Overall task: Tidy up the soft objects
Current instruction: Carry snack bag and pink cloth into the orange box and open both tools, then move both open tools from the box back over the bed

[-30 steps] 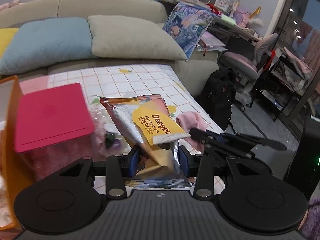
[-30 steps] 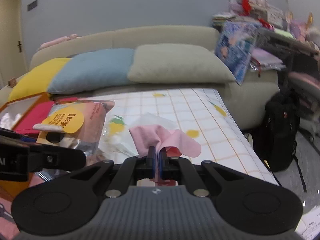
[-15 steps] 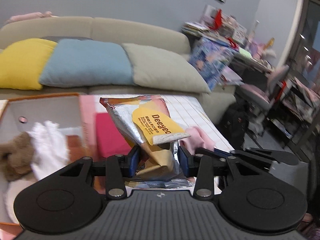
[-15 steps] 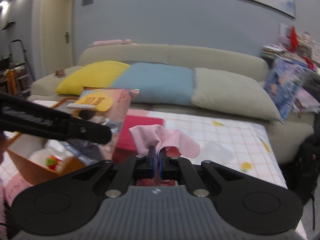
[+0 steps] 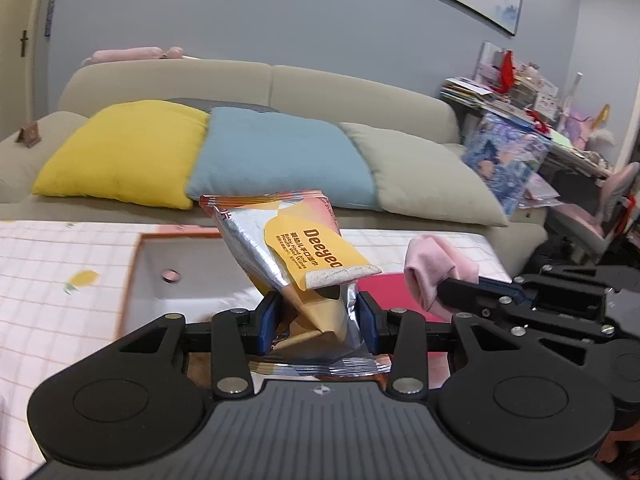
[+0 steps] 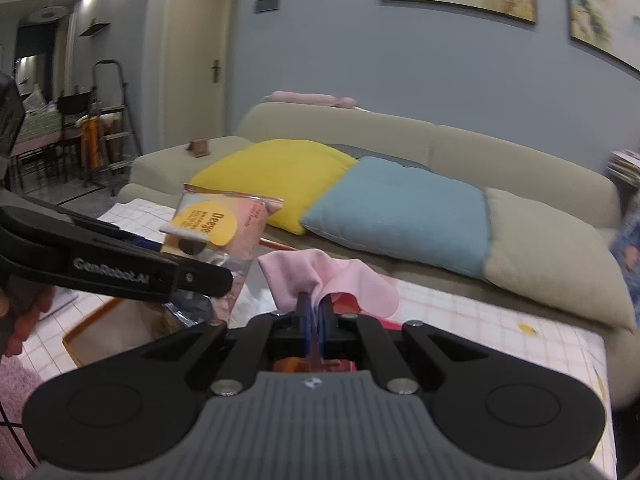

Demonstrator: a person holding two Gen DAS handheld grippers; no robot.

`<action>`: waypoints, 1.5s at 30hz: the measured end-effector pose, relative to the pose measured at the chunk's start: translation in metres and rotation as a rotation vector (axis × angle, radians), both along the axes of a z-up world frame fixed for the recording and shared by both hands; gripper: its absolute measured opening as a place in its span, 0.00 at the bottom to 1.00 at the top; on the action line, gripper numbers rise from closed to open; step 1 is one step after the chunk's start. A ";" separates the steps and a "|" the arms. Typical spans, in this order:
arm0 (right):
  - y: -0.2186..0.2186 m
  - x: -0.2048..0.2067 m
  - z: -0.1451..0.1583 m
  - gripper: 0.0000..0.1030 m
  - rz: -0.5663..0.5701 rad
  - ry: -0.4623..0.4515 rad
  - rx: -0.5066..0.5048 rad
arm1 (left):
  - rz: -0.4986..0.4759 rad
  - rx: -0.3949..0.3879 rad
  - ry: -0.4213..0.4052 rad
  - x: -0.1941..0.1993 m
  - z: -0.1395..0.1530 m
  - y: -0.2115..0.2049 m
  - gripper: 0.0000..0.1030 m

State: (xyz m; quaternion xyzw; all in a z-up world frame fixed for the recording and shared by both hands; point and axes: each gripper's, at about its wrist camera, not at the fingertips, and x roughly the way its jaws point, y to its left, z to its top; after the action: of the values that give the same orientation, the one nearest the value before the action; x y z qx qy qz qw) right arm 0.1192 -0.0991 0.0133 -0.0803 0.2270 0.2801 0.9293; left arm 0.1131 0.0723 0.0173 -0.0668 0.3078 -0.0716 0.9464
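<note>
Two grippers are loaded: the left gripper [image 5: 318, 322] clamps a wipes pack [image 5: 298, 268], the right gripper [image 6: 316, 312] pinches a pink cloth [image 6: 320, 276]. Below them sits an orange box [image 5: 134, 276]; its contents cannot be made out.

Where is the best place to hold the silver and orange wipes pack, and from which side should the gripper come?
Probably its lower crumpled end, where the silver and orange wipes pack is narrow and soft. Come from below, one pad on each flat face, as the left gripper does now. The lifted yellow flap on top looks too loose.
</note>
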 end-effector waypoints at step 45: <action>0.125 0.132 -0.067 0.26 0.124 0.277 -0.381 | 0.007 0.073 0.224 0.081 -0.061 0.058 0.63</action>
State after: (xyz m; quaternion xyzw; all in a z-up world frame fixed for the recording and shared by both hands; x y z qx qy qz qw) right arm 0.2508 0.0260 -0.0540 -0.2288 0.3955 0.2970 0.8385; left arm 0.1944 0.1301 -0.0436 -0.0408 0.4138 -0.0489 0.9081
